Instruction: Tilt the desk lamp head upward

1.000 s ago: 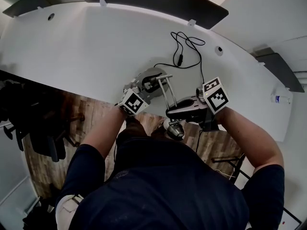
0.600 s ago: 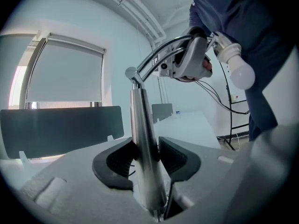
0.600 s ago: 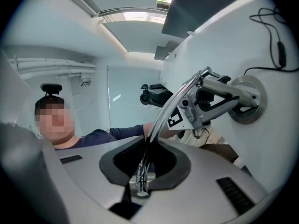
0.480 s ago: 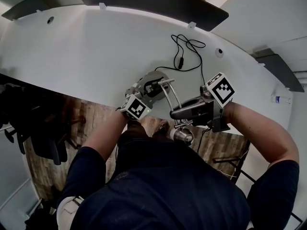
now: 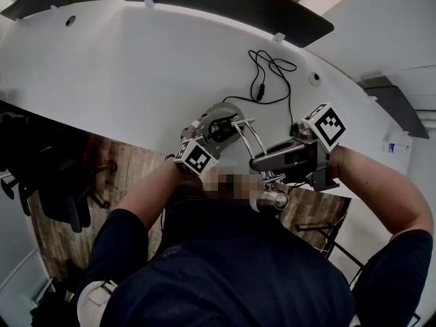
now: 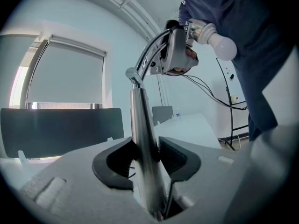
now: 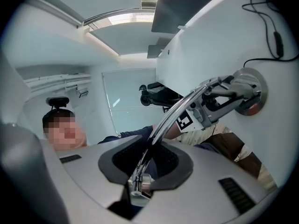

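White desk (image 5: 122,67); lamp base (image 5: 228,107) near its edge; black cable (image 5: 259,89) behind.

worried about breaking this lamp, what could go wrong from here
The jaws of the right gripper have just been opening on the thin lamp rods, so the head could slip. The bare bulb hangs close to the person and could get knocked. The base near the desk edge could slide off.

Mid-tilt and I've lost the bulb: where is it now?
Head view: the bulb sits right of centre, just below the right gripper, past the near edge of the desk. The left gripper view shows it upper right.
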Motion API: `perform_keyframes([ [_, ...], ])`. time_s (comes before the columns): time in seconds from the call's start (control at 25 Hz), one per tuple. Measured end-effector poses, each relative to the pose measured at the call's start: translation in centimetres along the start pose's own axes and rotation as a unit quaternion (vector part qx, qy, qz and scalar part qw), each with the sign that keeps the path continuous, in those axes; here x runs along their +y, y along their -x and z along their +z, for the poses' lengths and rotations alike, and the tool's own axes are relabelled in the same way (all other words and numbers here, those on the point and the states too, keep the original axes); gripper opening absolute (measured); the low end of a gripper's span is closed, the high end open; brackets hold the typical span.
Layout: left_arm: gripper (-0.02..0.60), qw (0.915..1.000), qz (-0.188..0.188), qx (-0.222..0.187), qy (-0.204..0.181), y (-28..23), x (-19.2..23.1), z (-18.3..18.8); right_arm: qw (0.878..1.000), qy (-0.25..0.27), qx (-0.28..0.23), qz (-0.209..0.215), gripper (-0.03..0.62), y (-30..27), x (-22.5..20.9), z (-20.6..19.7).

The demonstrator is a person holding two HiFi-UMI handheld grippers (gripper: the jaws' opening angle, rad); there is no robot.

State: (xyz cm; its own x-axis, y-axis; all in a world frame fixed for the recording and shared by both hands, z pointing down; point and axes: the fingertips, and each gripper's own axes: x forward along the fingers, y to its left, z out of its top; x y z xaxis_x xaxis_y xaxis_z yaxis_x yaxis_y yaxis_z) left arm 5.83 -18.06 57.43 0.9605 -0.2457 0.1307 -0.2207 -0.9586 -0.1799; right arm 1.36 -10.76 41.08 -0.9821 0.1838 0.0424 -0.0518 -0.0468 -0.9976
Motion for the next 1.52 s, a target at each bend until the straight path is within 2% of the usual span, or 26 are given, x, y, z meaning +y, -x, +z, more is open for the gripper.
perform_keyframes([
  [0.28,0.160,0.9997,0.019,-0.006,0.014,-0.1,0.7,0.2,1.000,0.005,0.017,-0.001,0.078,0.2,0.8,1.4],
  [0.56,0.160,1.0000,0.001,0.006,0.003,-0.2,0.0,-0.1,0.999,0.002,0.040,0.006,0.080,0.3,0.2,0.2],
  [0.72,0.160,0.9989,-0.014,0.040,-0.017,-0.5,-0.2,-0.2,0.999,0.026,0.039,0.019,0.091,0.2,0.2,0.3],
  [0.76,0.161,0.9982,-0.015,0.053,-0.024,-0.6,-0.2,-0.1,0.999,0.035,0.035,0.021,0.105,0.2,0.2,0.4],
  [0.8,0.161,0.9974,-0.013,0.064,-0.032,-0.7,-0.2,0.2,0.998,0.039,0.031,0.024,0.199,0.3,0.2,0.4],
  [0.88,0.167,0.9961,-0.001,0.079,-0.039,-0.7,0.0,0.8,0.998,0.044,0.024,0.033,0.272,0.5,0.3,0.5],
  [1.04,0.176,0.9942,0.031,0.102,-0.018,1.1,0.1,1.4,0.995,0.103,0.010,0.015,0.310,1.8,-0.4,0.1],
  [1.16,0.176,0.9924,0.071,0.085,0.053,3.5,0.9,3.2,0.990,0.134,-0.038,0.003,0.310,3.4,-0.8,0.1],
  [1.24,0.175,0.9872,0.104,0.075,0.095,5.0,1.3,4.9,0.982,0.164,-0.091,-0.010,0.310,4.4,-0.8,0.4],
  [1.32,0.175,0.9834,0.125,0.071,0.110,6.1,1.1,6.6,0.969,0.200,-0.142,-0.024,0.308,5.4,-0.7,0.4],
  [1.4,0.175,0.9806,0.140,0.068,0.119,7.1,0.5,8.2,0.954,0.232,-0.187,-0.021,0.305,6.0,-0.4,0.1],
  [1.48,0.162,0.9772,0.155,0.059,0.132,8.1,0.0,9.8,0.933,0.264,-0.243,-0.023,0.267,7.1,-0.2,-0.2],
  [1.52,0.141,0.9753,0.162,0.052,0.141,8.5,-0.3,10.6,0.920,0.279,-0.276,-0.028,0.220,7.7,-0.1,-0.4],
])
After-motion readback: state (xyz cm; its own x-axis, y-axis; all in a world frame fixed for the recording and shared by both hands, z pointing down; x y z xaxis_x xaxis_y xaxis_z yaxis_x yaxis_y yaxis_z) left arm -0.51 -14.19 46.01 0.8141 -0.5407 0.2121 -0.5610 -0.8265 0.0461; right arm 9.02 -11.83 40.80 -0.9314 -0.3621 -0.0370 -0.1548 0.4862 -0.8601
